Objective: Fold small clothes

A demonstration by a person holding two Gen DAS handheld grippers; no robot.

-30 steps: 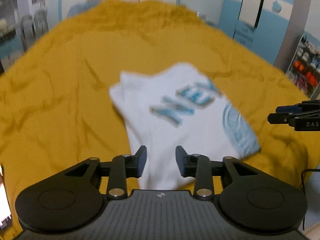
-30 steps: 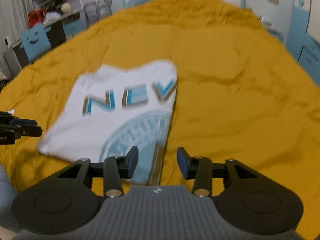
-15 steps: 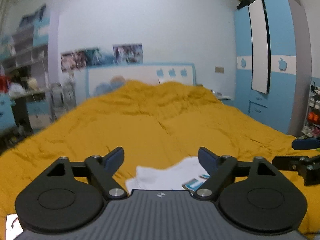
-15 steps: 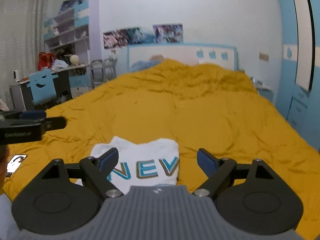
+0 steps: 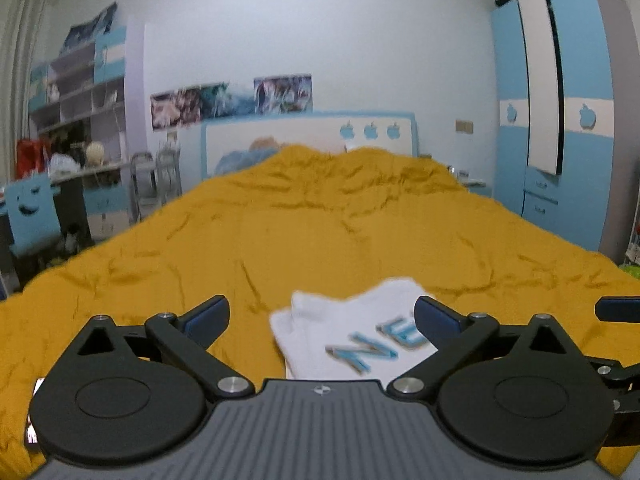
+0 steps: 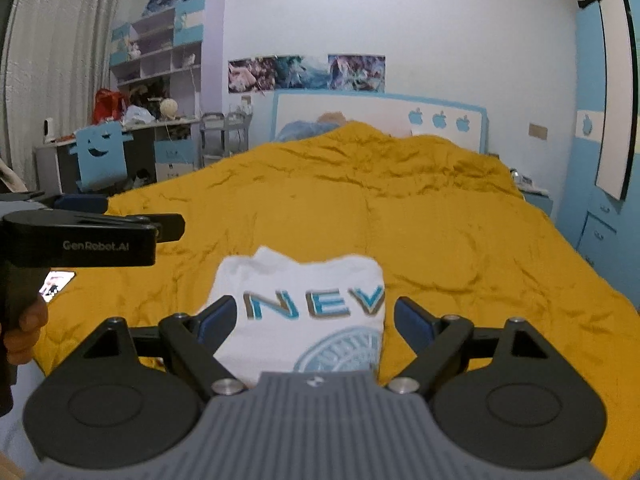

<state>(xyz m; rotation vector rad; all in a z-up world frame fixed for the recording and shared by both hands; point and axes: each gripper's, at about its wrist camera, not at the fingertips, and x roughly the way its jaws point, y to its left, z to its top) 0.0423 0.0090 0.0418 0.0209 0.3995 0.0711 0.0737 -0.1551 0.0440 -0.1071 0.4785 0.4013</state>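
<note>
Shirt (image 6: 304,312): one, white soft knit, folded to a rough rectangle, blue block lettering and round emblem, lying flat on wrinkled mustard bedspread (image 6: 440,220). Grippers: two, black hard plastic, blue pads. Left gripper (image 5: 322,318) jaws wide, empty; right gripper (image 6: 316,322) jaws wide, empty, both above shirt.

"NEV" in blue caps on folded white shirt (image 6: 304,312); only "NE" legible in left view. "GenRobot.AI" printed on left hand-held gripper (image 6: 96,236).
</note>
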